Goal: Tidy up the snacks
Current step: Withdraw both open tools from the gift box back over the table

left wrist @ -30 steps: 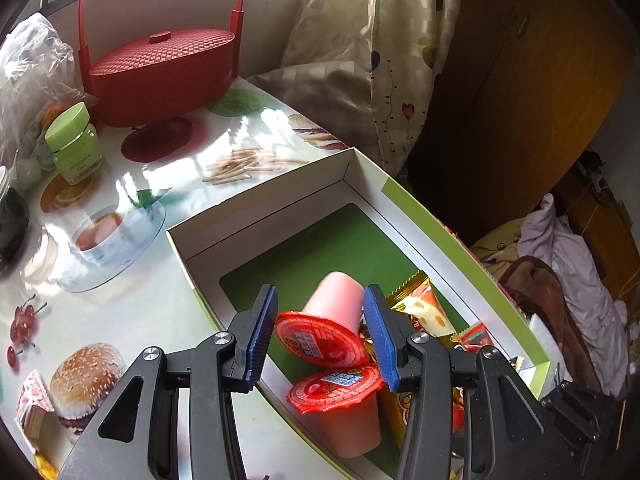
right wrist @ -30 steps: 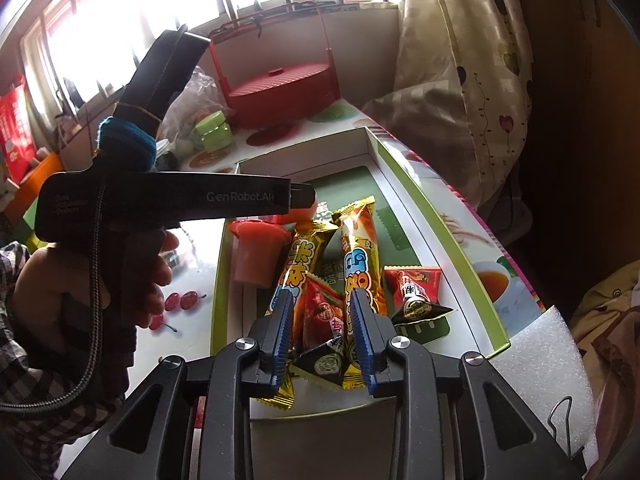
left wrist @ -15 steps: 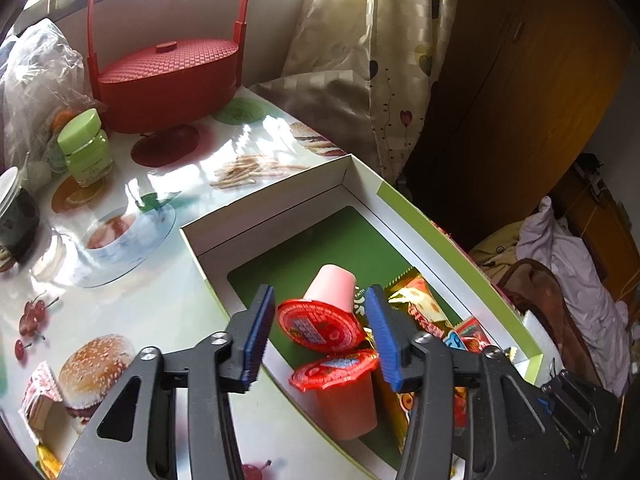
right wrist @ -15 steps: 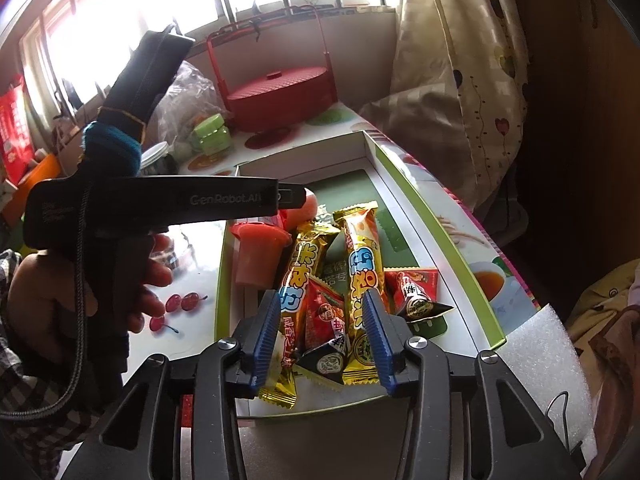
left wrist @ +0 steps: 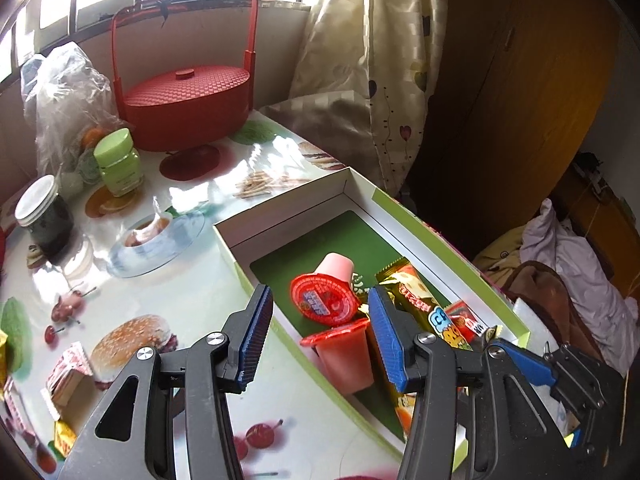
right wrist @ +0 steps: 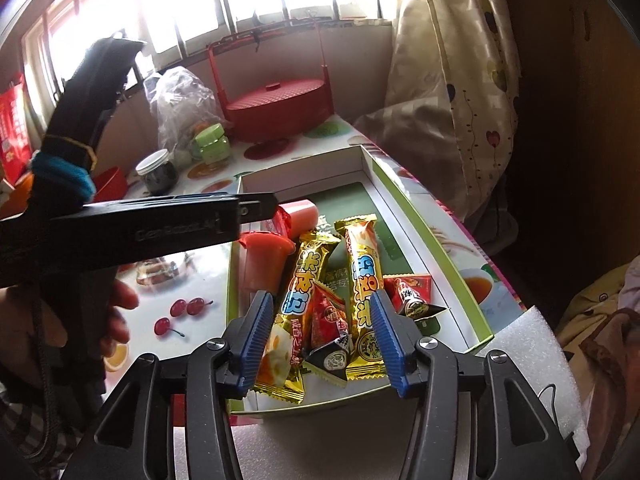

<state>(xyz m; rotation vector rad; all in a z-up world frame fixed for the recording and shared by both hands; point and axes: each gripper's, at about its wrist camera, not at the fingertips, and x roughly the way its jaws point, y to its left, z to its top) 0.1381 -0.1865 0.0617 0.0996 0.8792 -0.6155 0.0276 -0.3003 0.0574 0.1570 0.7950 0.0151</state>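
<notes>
On my table [left wrist: 192, 288] the box [left wrist: 448, 240] sits to the right. In it, two cups [left wrist: 324, 300] lie along the left wall, two bars [right wrist: 362, 276] beside them, two small packets [right wrist: 408, 296] nearer me. Behind the box stands the basket [left wrist: 188, 108]; left of that, a jar [left wrist: 118, 162] and a bag [left wrist: 64, 92].

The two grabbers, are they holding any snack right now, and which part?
No. The left gripper and the right gripper are both open with nothing pinched. The jelly cups and snack bars just lie in the box.
</notes>
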